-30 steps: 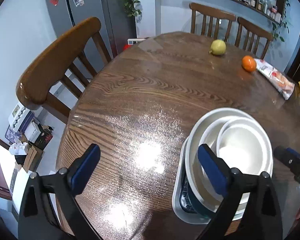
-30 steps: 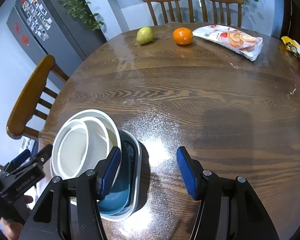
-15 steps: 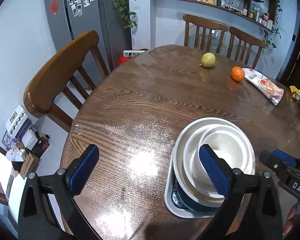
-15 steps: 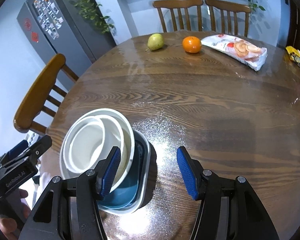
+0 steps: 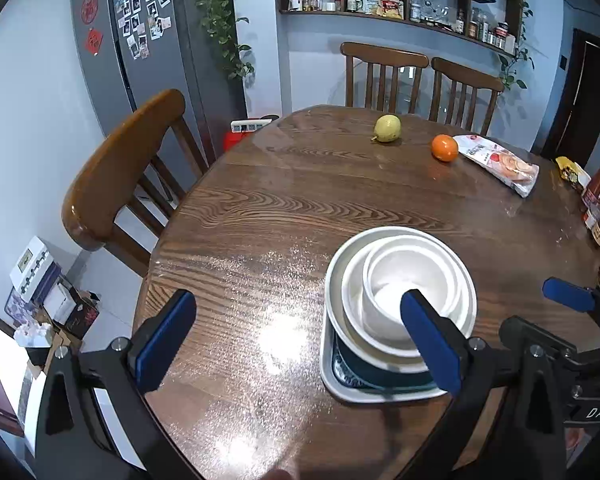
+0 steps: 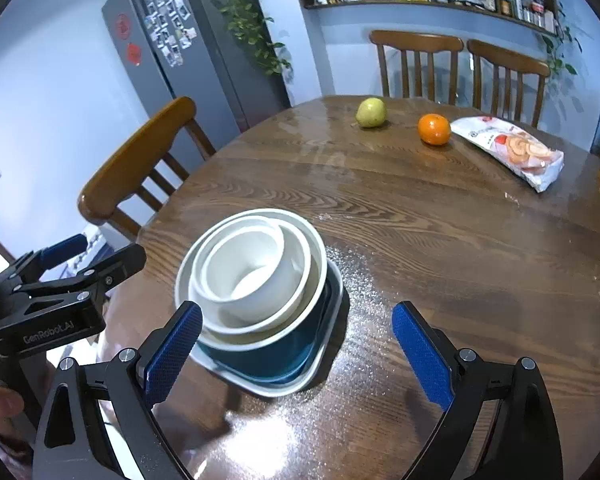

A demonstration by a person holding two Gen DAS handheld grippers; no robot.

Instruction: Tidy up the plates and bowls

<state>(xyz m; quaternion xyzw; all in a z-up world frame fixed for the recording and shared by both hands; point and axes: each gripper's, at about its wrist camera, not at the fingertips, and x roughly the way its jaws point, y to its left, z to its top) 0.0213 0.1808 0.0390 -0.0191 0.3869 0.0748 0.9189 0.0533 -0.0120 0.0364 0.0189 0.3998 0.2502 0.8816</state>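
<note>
The nested stack of white ceramic bowls (image 6: 256, 276) is sitting inside a dark teal bowl (image 6: 272, 354), which in turn is resting on a pale rounded-square plate (image 6: 296, 386) near the front edge of the round dark wooden table (image 6: 460, 248). From the right gripper (image 6: 296, 350) the stack is lying ahead and slightly to the left, its near side falling between the two blue pads; the left pad is sitting just beside the rim of the lower white bowl, and whether it is touching cannot be settled from this angle. From the left gripper (image 5: 298, 342) the same stack is lying ahead and to the right, with the right-hand blue pad overlapping the stack in the picture and the left-hand pad standing over bare table well apart from it. The stack is round, so no long axis is governing the approach; the plate's straight near edge is facing the grippers. The right gripper is appearing the nearer of the two.

Fingers: the right gripper's jaws have just been opening and are now standing wide, clamping nothing. The left gripper's jaws are likewise standing wide apart and holding nothing.

Judgement: the stacking is looking complete, and both tools are appearing clear of the crockery
</note>
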